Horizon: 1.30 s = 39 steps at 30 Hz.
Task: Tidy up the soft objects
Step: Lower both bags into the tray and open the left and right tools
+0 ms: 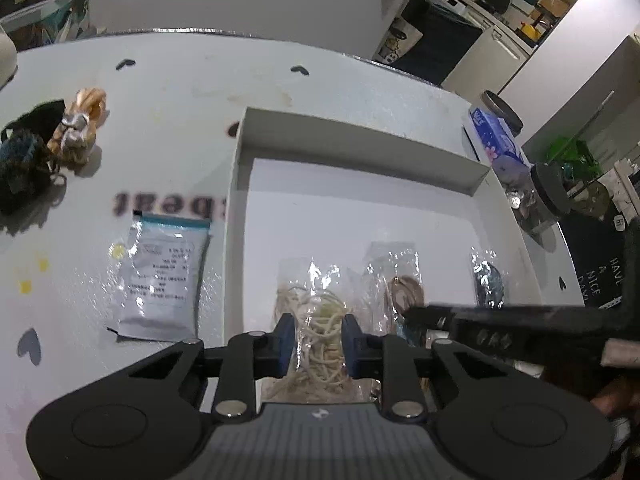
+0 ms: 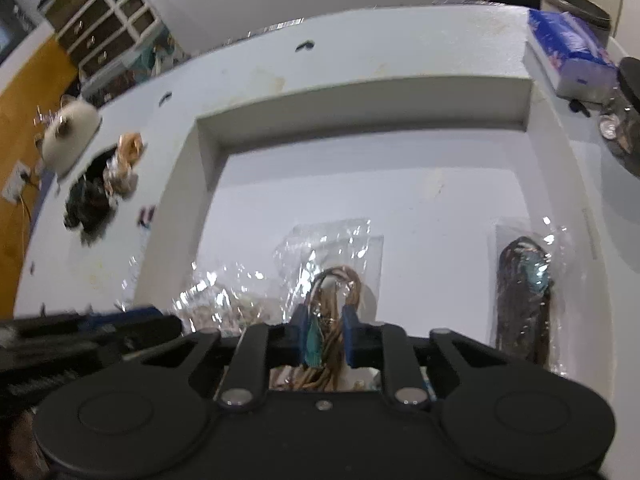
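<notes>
A shallow white box (image 1: 360, 136) (image 2: 360, 96) lies on the white table and holds three clear plastic bags. My left gripper (image 1: 318, 340) is shut on the bag of cream hair ties (image 1: 320, 312), which is pinched between its blue pads. My right gripper (image 2: 326, 336) is shut on the middle bag of brown hair ties (image 2: 336, 280). That bag shows in the left wrist view (image 1: 400, 288) too. A third bag with dark and blue ties (image 2: 524, 292) (image 1: 488, 280) rests untouched at the box's right side. Both grippers work side by side at the box's near edge.
Left of the box sit a foil packet (image 1: 160, 276) and a pile of scrunchies, tan (image 1: 82, 128) and dark (image 1: 24, 164) (image 2: 92, 196). A blue tissue pack (image 1: 498, 140) (image 2: 572, 52) and a jar of coins (image 1: 536, 200) stand at the right table edge.
</notes>
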{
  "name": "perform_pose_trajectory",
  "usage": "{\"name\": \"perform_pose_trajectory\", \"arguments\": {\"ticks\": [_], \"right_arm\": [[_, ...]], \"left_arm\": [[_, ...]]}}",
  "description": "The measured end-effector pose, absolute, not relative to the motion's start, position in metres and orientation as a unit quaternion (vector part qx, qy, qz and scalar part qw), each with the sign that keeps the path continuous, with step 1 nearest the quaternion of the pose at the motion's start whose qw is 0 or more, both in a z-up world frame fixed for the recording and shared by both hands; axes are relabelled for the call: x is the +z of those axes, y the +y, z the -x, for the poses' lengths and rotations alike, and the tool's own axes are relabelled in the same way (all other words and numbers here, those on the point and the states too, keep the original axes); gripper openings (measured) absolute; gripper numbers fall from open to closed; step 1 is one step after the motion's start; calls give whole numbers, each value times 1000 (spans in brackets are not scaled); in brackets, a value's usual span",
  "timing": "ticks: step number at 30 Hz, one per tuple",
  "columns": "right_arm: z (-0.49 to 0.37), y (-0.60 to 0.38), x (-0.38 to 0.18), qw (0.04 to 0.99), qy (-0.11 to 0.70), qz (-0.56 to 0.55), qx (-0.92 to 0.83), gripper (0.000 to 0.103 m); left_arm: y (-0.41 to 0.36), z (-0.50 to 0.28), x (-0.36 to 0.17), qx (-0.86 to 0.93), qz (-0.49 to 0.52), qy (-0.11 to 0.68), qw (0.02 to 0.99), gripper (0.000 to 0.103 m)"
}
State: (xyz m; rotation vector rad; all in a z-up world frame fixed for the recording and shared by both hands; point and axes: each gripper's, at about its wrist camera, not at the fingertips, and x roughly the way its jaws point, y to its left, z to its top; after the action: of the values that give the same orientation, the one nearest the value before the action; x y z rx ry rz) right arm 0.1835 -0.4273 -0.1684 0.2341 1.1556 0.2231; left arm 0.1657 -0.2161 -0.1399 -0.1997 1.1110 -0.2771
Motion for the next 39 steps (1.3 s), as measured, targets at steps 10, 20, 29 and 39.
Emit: {"name": "perform_pose_trajectory", "arguments": {"ticks": [10, 20, 29, 39], "right_arm": [[-176, -407, -175, 818, 552, -69, 144, 16], [-172, -407, -175, 817, 555, -74, 136, 16], [-168, -409, -170, 820, 552, -82, 127, 16], [-153, -422, -129, 855, 497, -90, 116, 23]], "left_arm": [[-215, -172, -134, -153, 90, 514, 840, 26], [-235, -165, -162, -187, -11, 540, 821, 25], [-224, -168, -158, -205, 7, 539, 817, 25], [-219, -160, -130, -196, 25, 512, 836, 37]]}}
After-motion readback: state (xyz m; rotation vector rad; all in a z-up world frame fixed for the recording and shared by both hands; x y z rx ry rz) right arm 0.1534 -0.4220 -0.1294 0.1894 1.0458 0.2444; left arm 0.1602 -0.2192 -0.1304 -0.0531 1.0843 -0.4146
